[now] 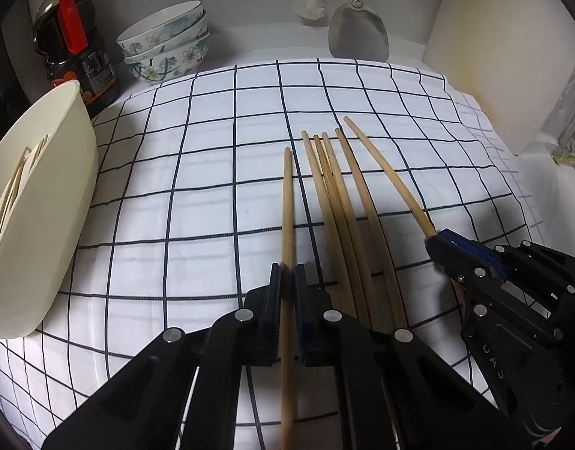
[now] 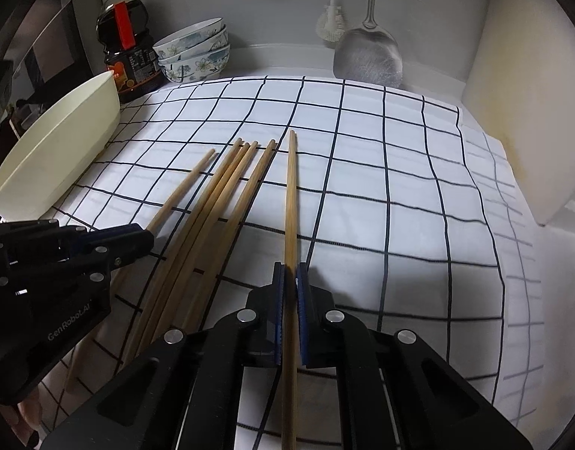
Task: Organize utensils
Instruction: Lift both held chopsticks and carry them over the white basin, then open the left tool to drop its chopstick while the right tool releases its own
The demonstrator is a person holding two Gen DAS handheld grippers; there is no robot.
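Note:
Several wooden chopsticks (image 1: pixel 334 202) lie side by side on a white cloth with a black grid (image 1: pixel 197 187). My left gripper (image 1: pixel 288 270) is shut on the leftmost chopstick (image 1: pixel 287 195), which runs back between its fingers. In the left wrist view my right gripper (image 1: pixel 433 242) grips the rightmost chopstick. The right wrist view shows my right gripper (image 2: pixel 290 270) shut on that chopstick (image 2: pixel 291 195), with the loose chopsticks (image 2: pixel 216 191) to its left and my left gripper (image 2: pixel 148 232) beyond them. A cream bin (image 1: pixel 62 172) at the left holds more chopsticks.
A dark sauce bottle (image 1: pixel 73 48) and stacked flowered bowls (image 1: pixel 167 41) stand at the back left. A metal spatula (image 1: pixel 358 33) and a brush (image 1: pixel 310 0) hang on the back wall. A white board (image 1: pixel 493 56) leans at the right.

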